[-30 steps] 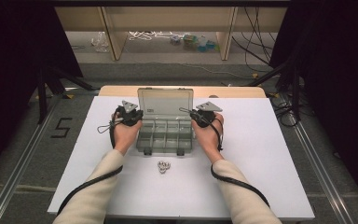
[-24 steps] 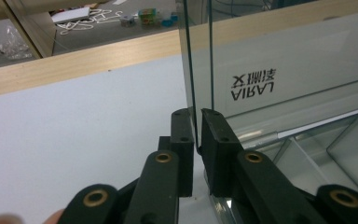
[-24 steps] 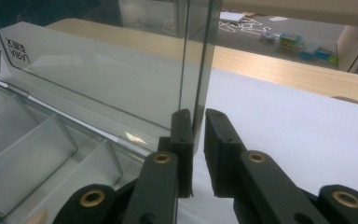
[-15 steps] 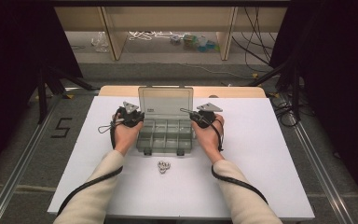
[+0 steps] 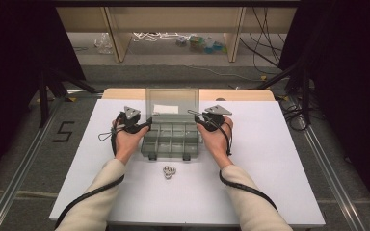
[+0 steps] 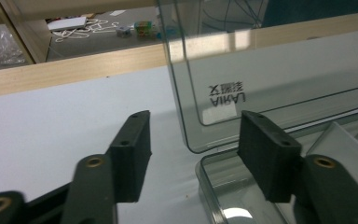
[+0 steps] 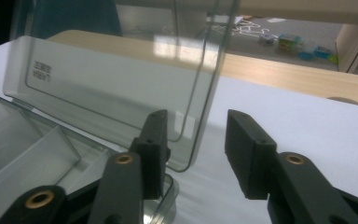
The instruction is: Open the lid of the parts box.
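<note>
We see a box (image 5: 169, 139) of glossy, smoke-tinted clear plastic, its lid (image 6: 270, 70) reflective; matt black gripper pads (image 7: 247, 154); a matt white worktop (image 5: 270, 168) edged in pale wood; shiny metal rings (image 5: 168, 172).

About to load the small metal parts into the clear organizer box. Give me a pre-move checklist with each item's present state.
1. Lid raised upright: ok.
2. Left tool let go of the lid: ok, jaws have just been opening, lid's corner edge between them, untouched.
3. Right tool let go: ok, jaws have just been opening, lid edge between them, untouched.
4. Box compartments free: cannot tell for all.
5. Metal parts reachable in front of the box: ok.
6. Lid will stay up unaided: cannot tell.
</note>
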